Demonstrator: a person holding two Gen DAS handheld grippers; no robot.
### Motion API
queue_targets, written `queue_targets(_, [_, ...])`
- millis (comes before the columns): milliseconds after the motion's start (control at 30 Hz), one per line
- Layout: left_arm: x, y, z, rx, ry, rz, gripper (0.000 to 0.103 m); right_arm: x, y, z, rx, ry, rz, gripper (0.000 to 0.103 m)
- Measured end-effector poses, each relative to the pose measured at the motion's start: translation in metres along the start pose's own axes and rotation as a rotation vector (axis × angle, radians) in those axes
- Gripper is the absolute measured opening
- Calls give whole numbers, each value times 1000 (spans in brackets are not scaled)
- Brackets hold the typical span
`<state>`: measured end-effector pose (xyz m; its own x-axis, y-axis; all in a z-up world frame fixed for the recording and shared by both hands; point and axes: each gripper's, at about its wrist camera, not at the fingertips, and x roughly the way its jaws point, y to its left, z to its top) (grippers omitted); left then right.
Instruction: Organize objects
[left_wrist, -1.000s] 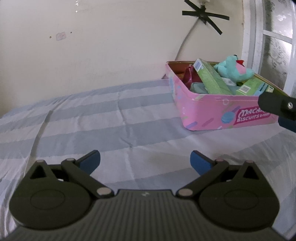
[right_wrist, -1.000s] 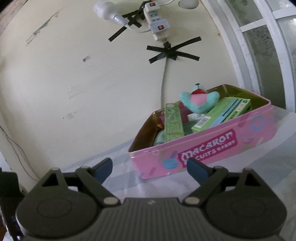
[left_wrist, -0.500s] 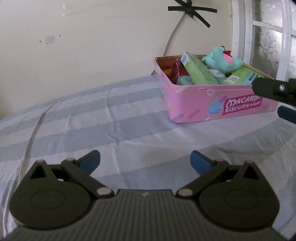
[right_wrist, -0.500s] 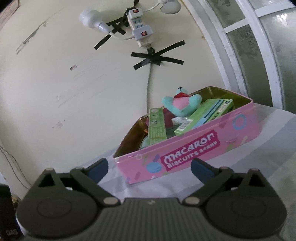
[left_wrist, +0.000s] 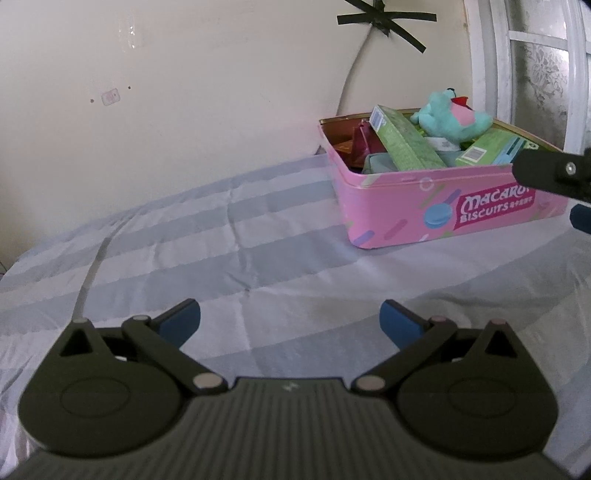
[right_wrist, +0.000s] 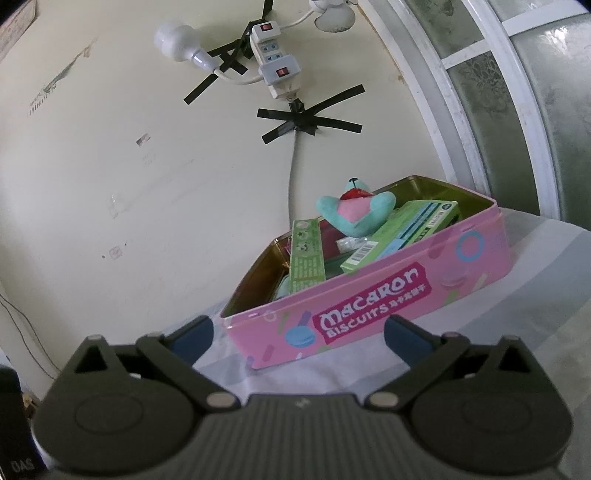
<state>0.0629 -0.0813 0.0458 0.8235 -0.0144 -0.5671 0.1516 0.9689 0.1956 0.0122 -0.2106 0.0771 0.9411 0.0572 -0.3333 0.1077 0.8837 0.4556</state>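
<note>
Left wrist view: left gripper (left_wrist: 290, 323) fingers spread wide, nothing between them, hovering over the striped bedsheet (left_wrist: 221, 251). Bare sheet ahead and to the left. Pink biscuit tin (left_wrist: 436, 206) sits near the sheet's far right corner, close to the wall (left_wrist: 184, 92), lid off, packed: green boxes (left_wrist: 406, 144), teal plush (left_wrist: 450, 118) on top. Right gripper (left_wrist: 554, 177) pokes in at right edge, in front of the tin.

Right wrist view: right gripper (right_wrist: 298, 334) fingers apart, empty, lined up on the tin's (right_wrist: 369, 306) long front wall, just short of it. Power strip (right_wrist: 275, 62) taped to wall above; window frame (right_wrist: 491, 110) at right.
</note>
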Motion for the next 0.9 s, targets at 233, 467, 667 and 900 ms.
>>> queue_targets(233, [0,0,0,3,0,0,103,-1,0,0,0,-1,-1,102])
queue_targets(467, [1,-1,0,5,7,0,103,1,-2,0,1,4,1,102])
queue_targets(667, [2,1,0,0,13,-8,103,1,-2,-1,0,7,1,102])
queue_targets(900, [4,3,-1,-3,20,-14,103,3,-2,-2,0,13,1,102])
